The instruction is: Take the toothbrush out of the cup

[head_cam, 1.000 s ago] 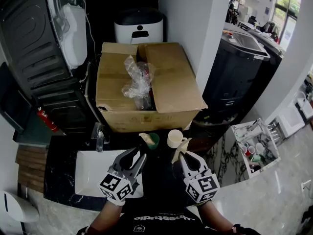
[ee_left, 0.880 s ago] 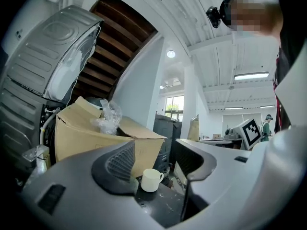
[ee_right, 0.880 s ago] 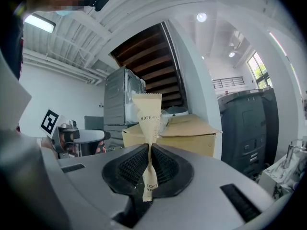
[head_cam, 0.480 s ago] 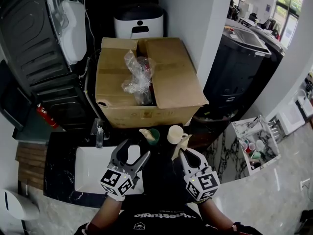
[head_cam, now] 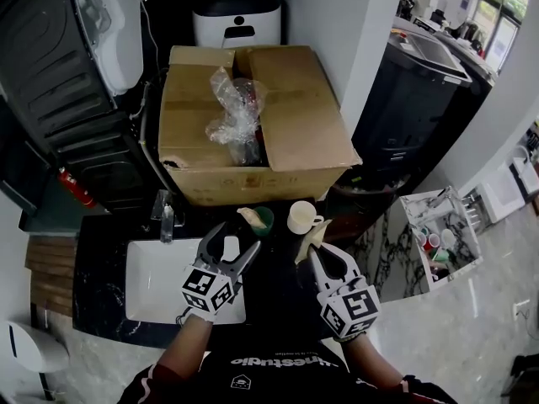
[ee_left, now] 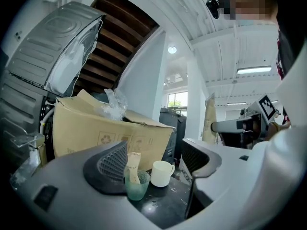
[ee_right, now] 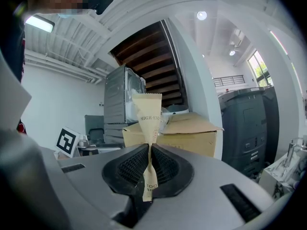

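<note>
Right gripper view: right claw clenched on the wrapped toothbrush. Pads pinch the paper packet low down; most of it stands up toward 12 o'clock, and a short tail hangs toward 6. Packet is clear of any cup and held in the air.

Left gripper view: left claw released, jaws spread wide. They have just been opening; a second ago, in the head view, they stood much closer together. Nothing is pressed between the pads. Framed in the gap, further out, is the green cup on the dark tabletop, with a second paper packet standing in it. White mug just beside the cup at its 3 o'clock.

Head view: cup sits near the left claw's tips, at about 1 o'clock. Sink at the left claw's 9 o'clock, cardboard box beyond at 12.

Reading: one toothbrush is already out and held by the right claw, which has not loosened. The newly opened left claw faces the cup, probably to take or steady it. The second packet is still inside, so the task may not be finished
</note>
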Motion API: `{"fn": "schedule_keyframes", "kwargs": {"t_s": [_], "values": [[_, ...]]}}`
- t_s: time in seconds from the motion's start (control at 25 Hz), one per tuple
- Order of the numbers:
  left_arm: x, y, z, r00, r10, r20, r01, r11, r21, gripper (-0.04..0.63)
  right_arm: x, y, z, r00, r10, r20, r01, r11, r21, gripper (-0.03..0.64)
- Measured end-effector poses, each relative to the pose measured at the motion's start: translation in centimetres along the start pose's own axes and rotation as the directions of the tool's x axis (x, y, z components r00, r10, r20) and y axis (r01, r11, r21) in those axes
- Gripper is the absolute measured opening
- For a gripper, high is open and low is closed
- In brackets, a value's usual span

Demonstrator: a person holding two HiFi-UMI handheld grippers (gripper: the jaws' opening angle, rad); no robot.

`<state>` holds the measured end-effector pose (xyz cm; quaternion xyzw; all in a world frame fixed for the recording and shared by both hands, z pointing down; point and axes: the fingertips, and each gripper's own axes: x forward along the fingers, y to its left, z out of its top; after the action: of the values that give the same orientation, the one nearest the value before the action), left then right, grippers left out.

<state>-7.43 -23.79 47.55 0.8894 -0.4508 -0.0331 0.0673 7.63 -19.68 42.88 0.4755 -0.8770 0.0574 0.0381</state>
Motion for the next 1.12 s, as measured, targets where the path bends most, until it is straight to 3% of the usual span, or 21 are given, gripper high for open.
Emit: {"fn": "schedule_keyframes", "kwargs": {"t_s": [0.32, 0.52, 0.76, 0.96, 1.12], "values": [[2.7, 1.4, -4.1, 0.998, 0.0, -0.06, -0.003, 0.999, -0.043, 0.345, 0.6, -0.6, -0.5, 1.0, -0.004, -0.017, 0.004, 1.0, -0.017, 0.054], [4.5, 3.3, -7.3, 0.991, 0.036, -0.127, -0.047, 0.995, -0.09, 0.345, 0.9, -1.0, -1.0, 1.0, -0.006, -0.028, 0.006, 1.0, -0.006, 0.055], [6.3, 4.4, -9.7, 0.987, 0.016, -0.157, -0.042, 0.986, -0.163, 0.344, 1.0, -1.6, -1.4, 0.999, -0.015, -0.043, 0.015, 1.0, 0.002, 0.054], [7.0, 4.9, -10.6, 0.986, 0.023, -0.165, -0.051, 0.984, -0.168, 0.333, 1.1, -1.9, -1.9, 0.998, -0.019, -0.054, 0.019, 1.0, 0.005, 0.055], [7.3, 5.0, -10.9, 0.984, 0.034, -0.172, -0.06, 0.987, -0.146, 0.28, 1.0, -2.0, -1.9, 0.998, -0.022, -0.054, 0.022, 1.0, 0.001, 0.054]]}}
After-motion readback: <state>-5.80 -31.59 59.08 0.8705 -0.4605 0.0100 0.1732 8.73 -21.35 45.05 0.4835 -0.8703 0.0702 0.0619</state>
